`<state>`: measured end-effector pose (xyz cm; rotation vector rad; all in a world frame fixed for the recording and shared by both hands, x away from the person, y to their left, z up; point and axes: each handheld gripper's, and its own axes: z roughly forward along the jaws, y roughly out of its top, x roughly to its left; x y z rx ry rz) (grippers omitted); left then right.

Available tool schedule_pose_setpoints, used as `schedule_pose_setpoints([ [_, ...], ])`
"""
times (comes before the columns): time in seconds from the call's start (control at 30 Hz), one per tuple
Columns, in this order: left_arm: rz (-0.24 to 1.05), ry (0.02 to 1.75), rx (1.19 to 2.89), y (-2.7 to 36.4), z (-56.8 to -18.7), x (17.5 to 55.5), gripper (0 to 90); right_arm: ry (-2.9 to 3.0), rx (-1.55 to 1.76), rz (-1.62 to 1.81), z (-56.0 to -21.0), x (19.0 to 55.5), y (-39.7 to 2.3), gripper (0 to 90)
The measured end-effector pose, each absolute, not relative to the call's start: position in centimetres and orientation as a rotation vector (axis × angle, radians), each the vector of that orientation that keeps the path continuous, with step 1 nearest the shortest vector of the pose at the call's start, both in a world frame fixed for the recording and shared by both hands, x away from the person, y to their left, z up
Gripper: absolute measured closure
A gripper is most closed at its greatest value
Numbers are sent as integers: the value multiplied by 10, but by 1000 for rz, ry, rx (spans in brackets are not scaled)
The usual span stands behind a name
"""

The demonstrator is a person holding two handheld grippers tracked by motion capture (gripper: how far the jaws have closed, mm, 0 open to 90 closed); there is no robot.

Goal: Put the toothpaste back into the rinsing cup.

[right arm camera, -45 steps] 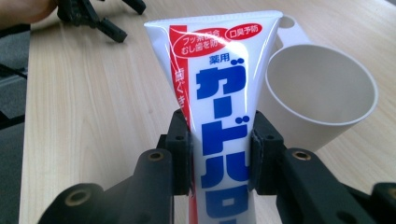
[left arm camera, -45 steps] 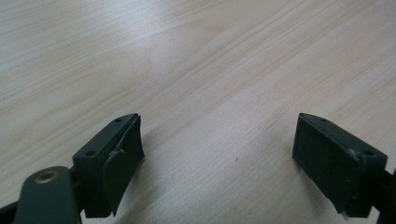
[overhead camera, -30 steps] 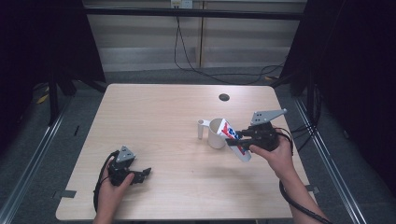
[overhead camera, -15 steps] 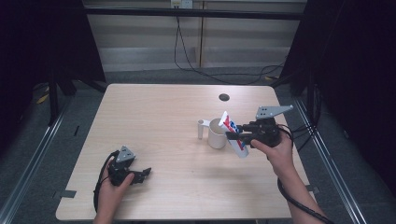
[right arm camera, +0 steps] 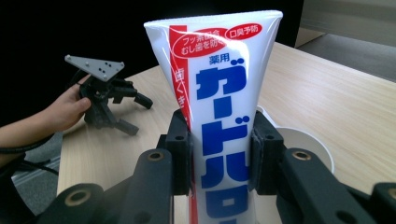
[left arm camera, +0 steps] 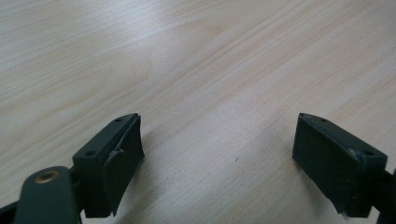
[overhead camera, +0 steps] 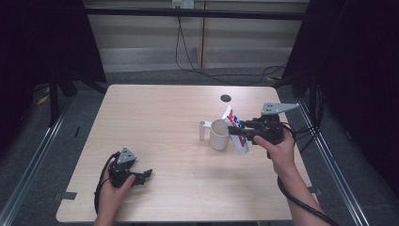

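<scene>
A white toothpaste tube (right arm camera: 219,88) with blue and red print stands nearly upright, crimped end up, and my right gripper (right arm camera: 219,154) is shut on its middle. In the high view the tube (overhead camera: 231,118) leans just right of a white mug (overhead camera: 218,135), with the right gripper (overhead camera: 236,132) coming in from the right. The mug's rim (right arm camera: 306,140) shows behind the tube. My left gripper (overhead camera: 145,176) rests low over the table's front left, and its jaws (left arm camera: 219,158) stand wide apart over bare wood with nothing between them.
The light wooden table (overhead camera: 160,117) has a small dark hole (overhead camera: 226,98) near its far edge. The mug's handle (overhead camera: 203,128) points left. Cables trail off the table's right side (overhead camera: 301,129). Dark curtains flank the table.
The right gripper has lifted and turned the tube from a slant low beside the mug to nearly upright at the mug's right side. The left hand has kept still.
</scene>
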<state>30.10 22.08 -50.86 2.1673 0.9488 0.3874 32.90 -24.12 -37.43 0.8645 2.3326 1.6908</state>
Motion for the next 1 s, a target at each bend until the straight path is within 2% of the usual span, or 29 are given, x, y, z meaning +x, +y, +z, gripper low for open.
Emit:
schedule_pose_setpoints([
  [1.0, 387, 949, 2167, 221, -509, 301, 157, 2247, 911, 1722, -358, 353, -233, 669],
])
